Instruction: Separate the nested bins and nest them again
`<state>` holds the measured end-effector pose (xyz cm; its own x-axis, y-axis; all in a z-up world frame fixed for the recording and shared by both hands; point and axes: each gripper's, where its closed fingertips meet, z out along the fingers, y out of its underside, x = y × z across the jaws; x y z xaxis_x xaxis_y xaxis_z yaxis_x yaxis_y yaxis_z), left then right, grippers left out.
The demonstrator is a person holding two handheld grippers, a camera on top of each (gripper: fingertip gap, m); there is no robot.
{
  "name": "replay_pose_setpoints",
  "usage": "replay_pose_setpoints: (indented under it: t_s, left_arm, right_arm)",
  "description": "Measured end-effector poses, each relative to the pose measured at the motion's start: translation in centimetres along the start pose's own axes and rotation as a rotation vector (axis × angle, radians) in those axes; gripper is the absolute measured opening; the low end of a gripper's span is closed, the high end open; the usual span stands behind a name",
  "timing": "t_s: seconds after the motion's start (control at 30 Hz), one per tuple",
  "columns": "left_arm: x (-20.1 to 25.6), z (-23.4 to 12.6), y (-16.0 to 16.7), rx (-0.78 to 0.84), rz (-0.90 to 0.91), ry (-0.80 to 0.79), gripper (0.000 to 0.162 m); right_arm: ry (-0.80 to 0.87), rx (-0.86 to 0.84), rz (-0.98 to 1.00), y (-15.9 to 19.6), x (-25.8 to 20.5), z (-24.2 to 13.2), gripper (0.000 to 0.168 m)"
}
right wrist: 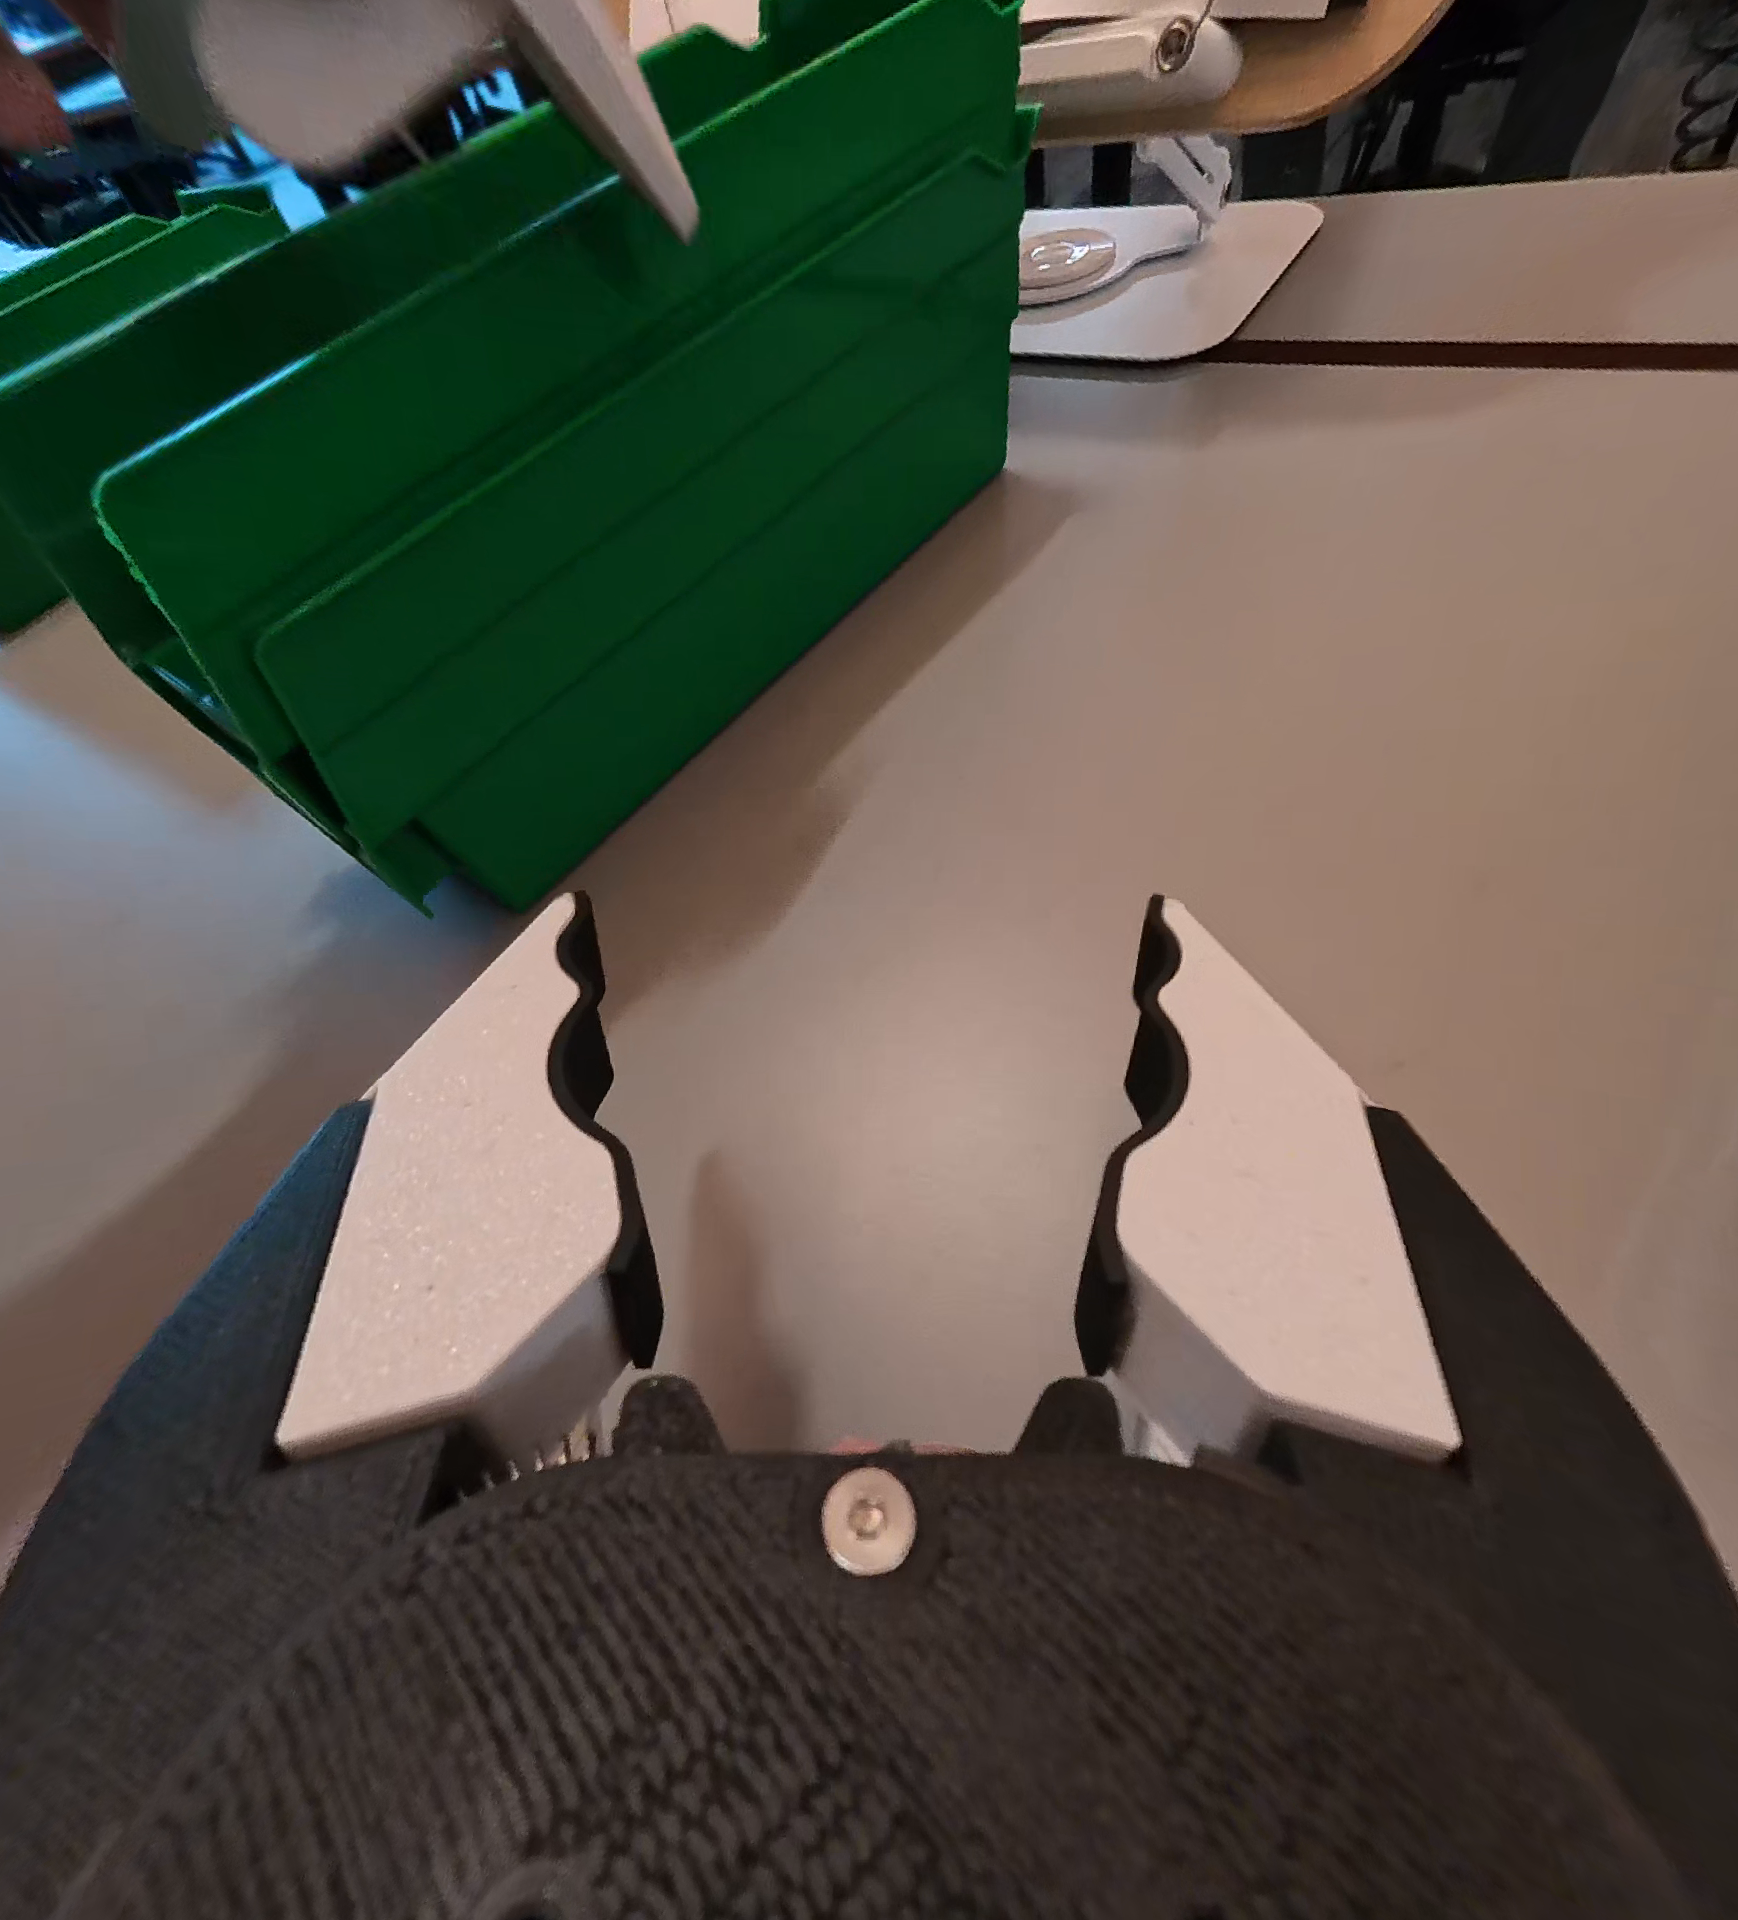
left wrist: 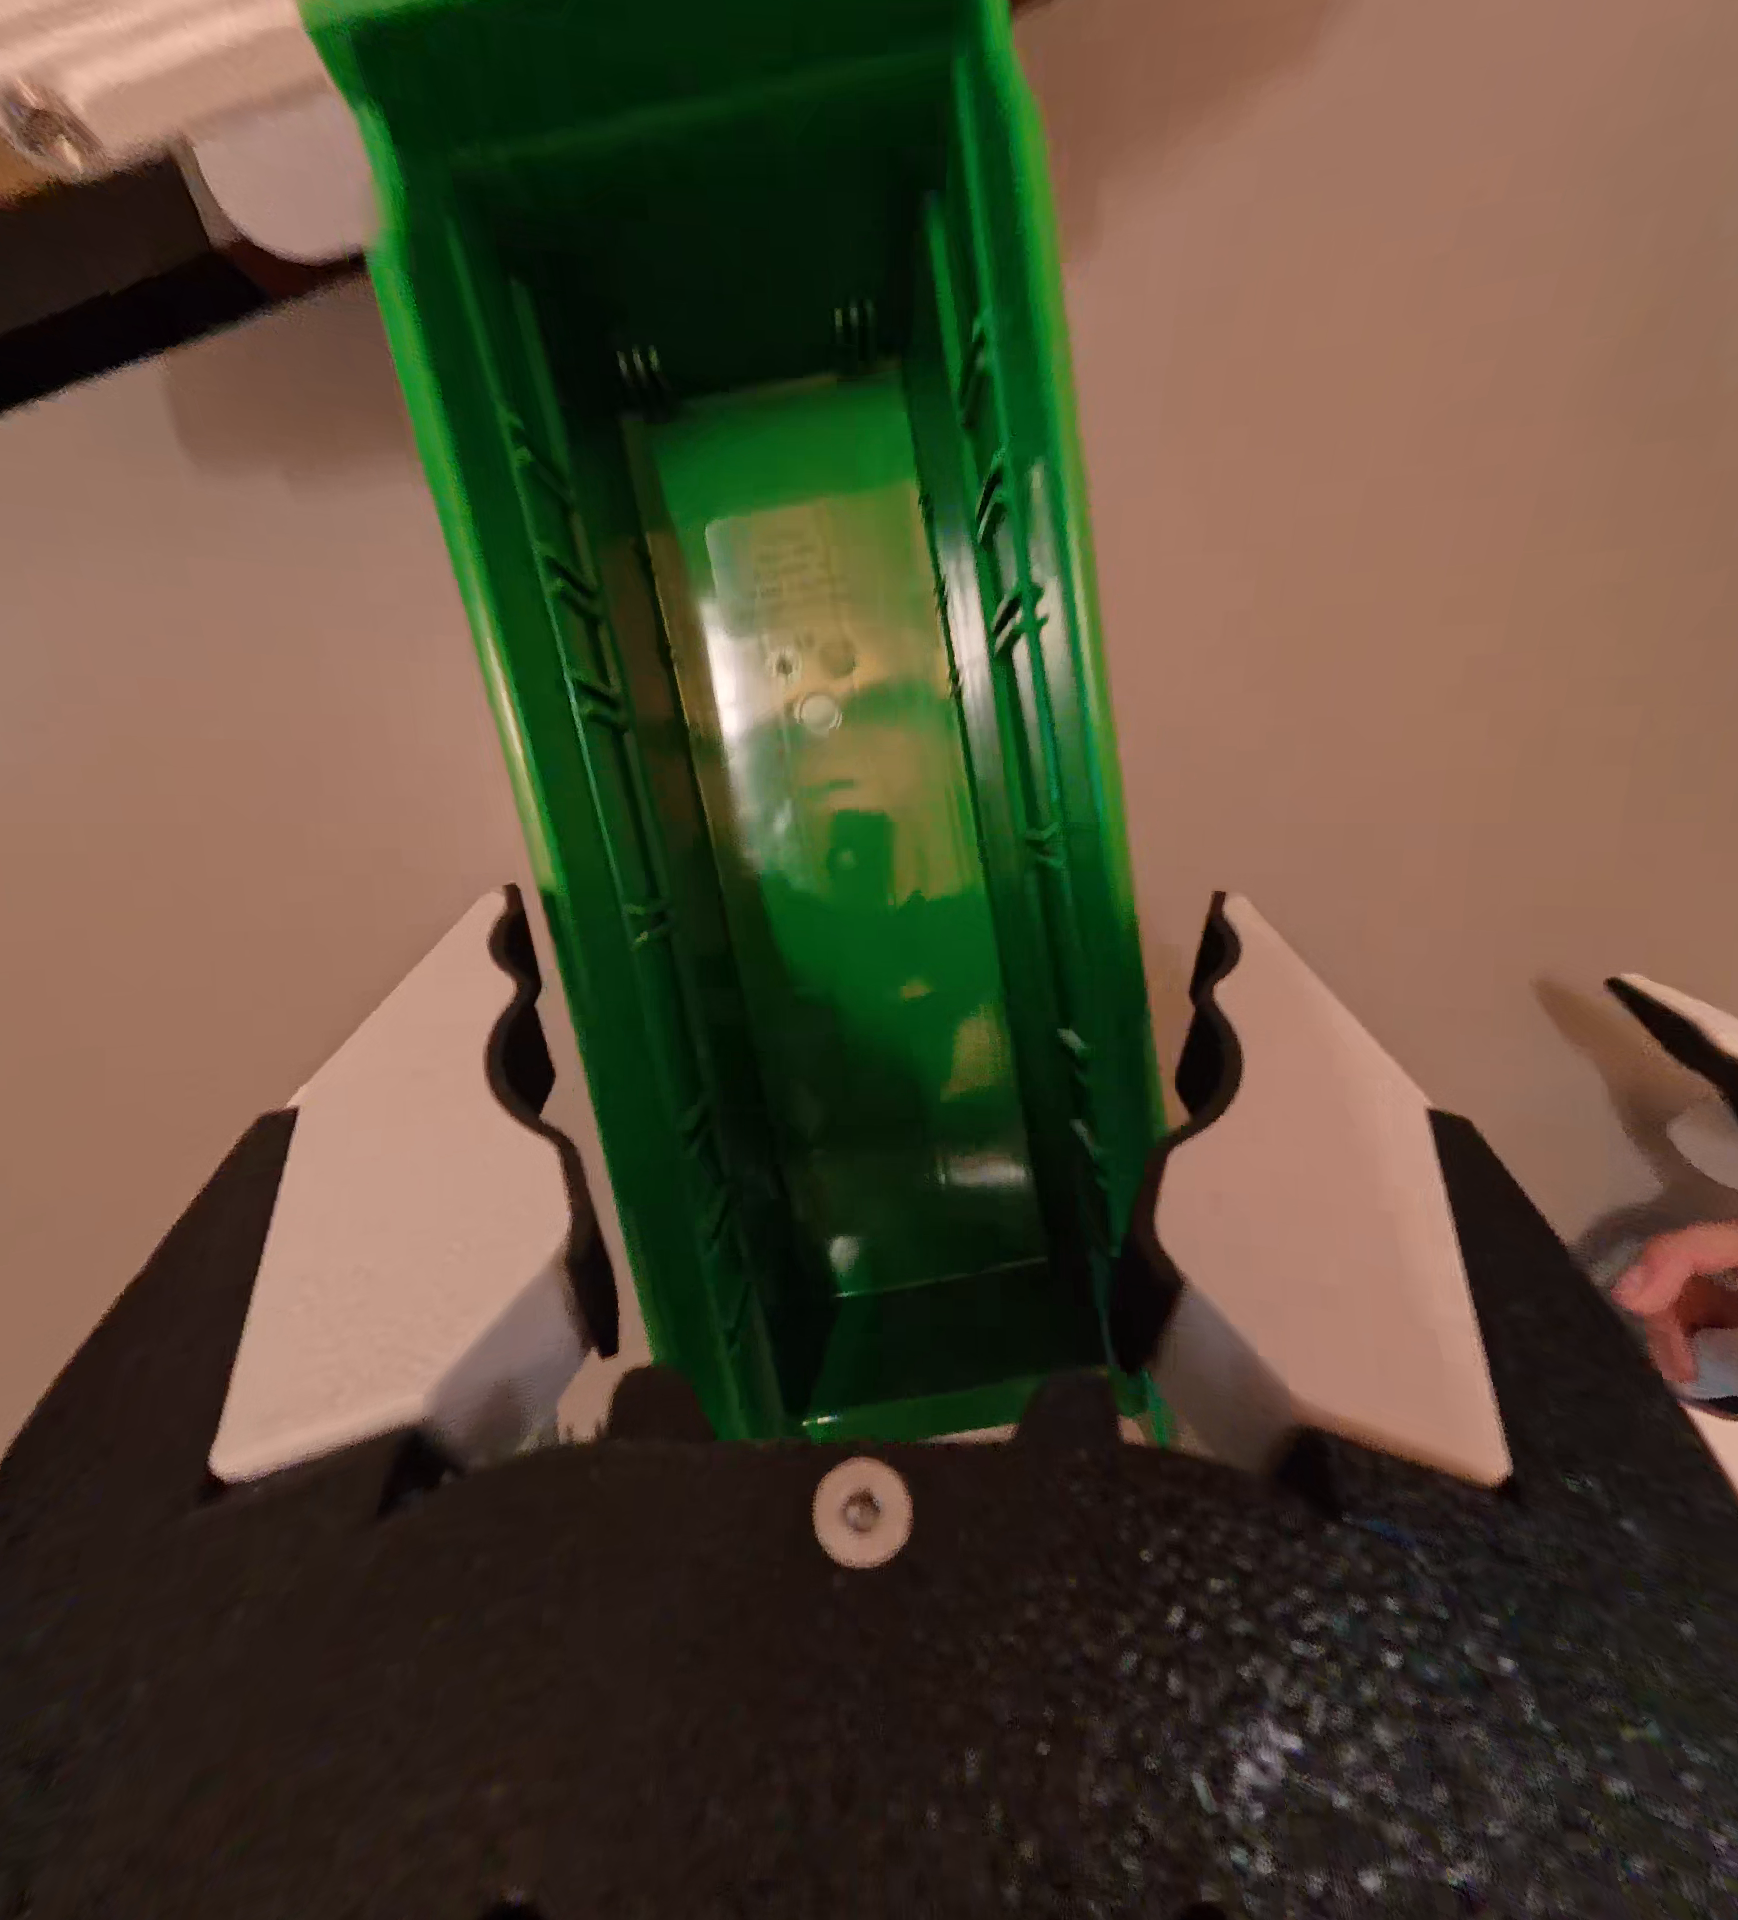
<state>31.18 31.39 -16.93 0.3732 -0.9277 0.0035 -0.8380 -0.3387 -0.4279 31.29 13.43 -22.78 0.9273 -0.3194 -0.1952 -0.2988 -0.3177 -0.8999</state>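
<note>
Left wrist view, green bin (left wrist: 740, 623), moulded marking unreadable

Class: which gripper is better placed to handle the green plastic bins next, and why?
Left. The left gripper already straddles a green plastic bin; the right gripper is open over bare table.

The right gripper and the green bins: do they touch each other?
Apart. In the right wrist view, the right gripper is open over bare table, and a strip of table shows between its fingertips and the green bins.

Bins (right wrist: 553, 488) green; table (right wrist: 1364, 727) beige; gripper fingers (right wrist: 470, 1174) seemingly white.
</note>
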Motion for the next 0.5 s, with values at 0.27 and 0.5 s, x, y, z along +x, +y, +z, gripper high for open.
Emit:
replay_pose_setpoints:
  t_s: [0.27, 0.5]
  left_arm:
    - [-3.1, -6.2, -3.7, 0.108, -0.010, 0.010, 0.125]
    - [-18.3, -9.6, -2.1, 0.038, -0.045, -0.187, 0.125]
  right_arm:
    - [0.010, -0.014, -0.009, 0.2, 0.1, 0.1, 0.104]
    - [0.009, -0.007, -0.037, -0.3, -0.3, -0.3, 0.104]
